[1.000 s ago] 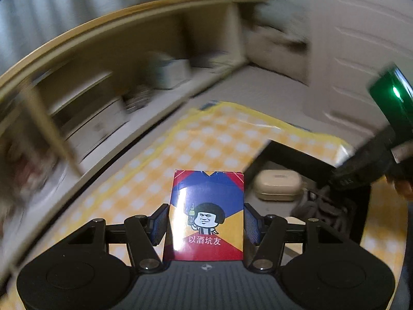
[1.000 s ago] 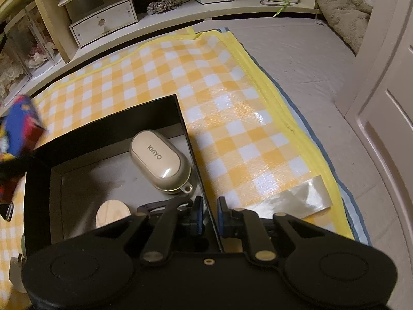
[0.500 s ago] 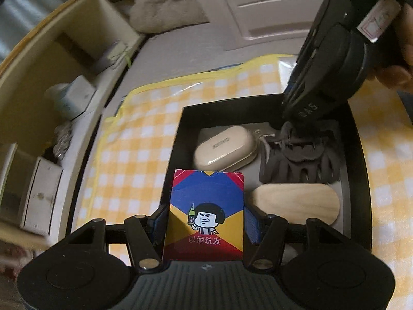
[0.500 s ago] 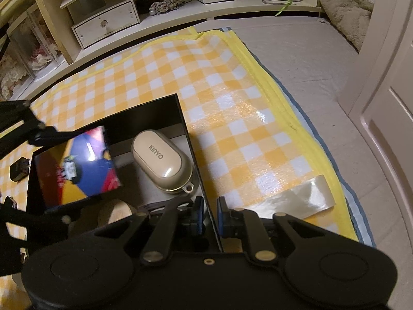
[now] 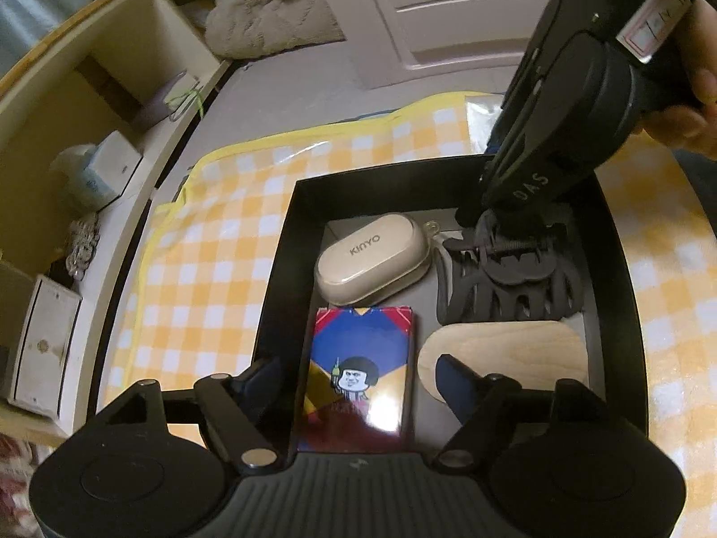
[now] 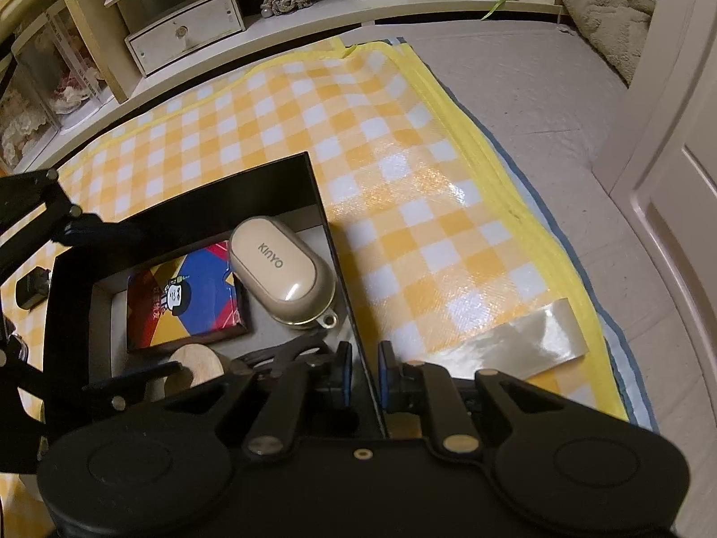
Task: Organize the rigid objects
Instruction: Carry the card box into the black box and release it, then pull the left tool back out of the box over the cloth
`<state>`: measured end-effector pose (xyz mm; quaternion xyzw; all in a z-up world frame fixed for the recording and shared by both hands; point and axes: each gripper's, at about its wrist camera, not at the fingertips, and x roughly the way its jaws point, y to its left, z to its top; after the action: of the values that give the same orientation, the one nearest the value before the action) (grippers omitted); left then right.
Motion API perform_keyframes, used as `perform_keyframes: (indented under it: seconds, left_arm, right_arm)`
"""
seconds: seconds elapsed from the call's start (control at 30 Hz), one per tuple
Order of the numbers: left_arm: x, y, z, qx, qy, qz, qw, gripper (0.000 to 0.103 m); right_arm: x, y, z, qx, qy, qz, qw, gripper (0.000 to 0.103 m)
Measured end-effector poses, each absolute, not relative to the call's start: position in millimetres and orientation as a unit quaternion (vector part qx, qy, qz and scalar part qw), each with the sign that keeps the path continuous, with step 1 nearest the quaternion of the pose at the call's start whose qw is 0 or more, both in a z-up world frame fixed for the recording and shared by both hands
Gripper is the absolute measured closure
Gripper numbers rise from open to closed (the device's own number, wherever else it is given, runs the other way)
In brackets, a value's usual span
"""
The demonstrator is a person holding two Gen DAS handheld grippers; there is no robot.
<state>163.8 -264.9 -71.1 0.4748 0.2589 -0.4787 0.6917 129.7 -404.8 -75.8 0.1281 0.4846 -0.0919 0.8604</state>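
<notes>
A black open box (image 5: pixel 278 287) (image 6: pixel 251 184) sits on a yellow checked mat. Inside lie a beige KINYO case (image 5: pixel 374 258) (image 6: pixel 280 271), a black hair claw (image 5: pixel 511 282), a wooden oval piece (image 5: pixel 506 352) (image 6: pixel 197 358) and a red-blue card box (image 5: pixel 360 372) (image 6: pixel 183 298), flat on the box floor. My left gripper (image 5: pixel 358 376) is open, its fingers spread on either side of the card box and clear of it. My right gripper (image 6: pixel 362 370) is shut on the box's right wall.
The checked mat (image 6: pixel 403 188) lies on a grey floor. A low shelf with a small drawer unit (image 6: pixel 183 31), a tissue box (image 5: pixel 105 170) and clutter runs along the back. A white door (image 6: pixel 681 134) stands to the right. A shiny tape strip (image 6: pixel 515 336) lies on the mat.
My left gripper swung over the black box, lowered the card box into it beside the KINYO case and opened, letting it go. The right gripper has stayed on the box wall.
</notes>
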Motion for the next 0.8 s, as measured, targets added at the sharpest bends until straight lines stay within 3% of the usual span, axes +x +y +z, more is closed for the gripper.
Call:
perform_keyframes:
  seconds: [0.4, 0.8]
  left_arm:
    - [175.2, -240.0, -37.6, 0.329, 0.327, -0.443, 0.767, 0.026]
    - [151.0, -215.8, 9.0, 0.203, 0.361, -0.406, 0.815, 0.004]
  right_arm:
    - [129.3, -408.8, -75.7, 0.138, 0.489, -0.091, 0.856, 0.095]
    - [128.7, -411.8, -77.5, 0.146, 0.488, -0.087, 0.856, 0.095]
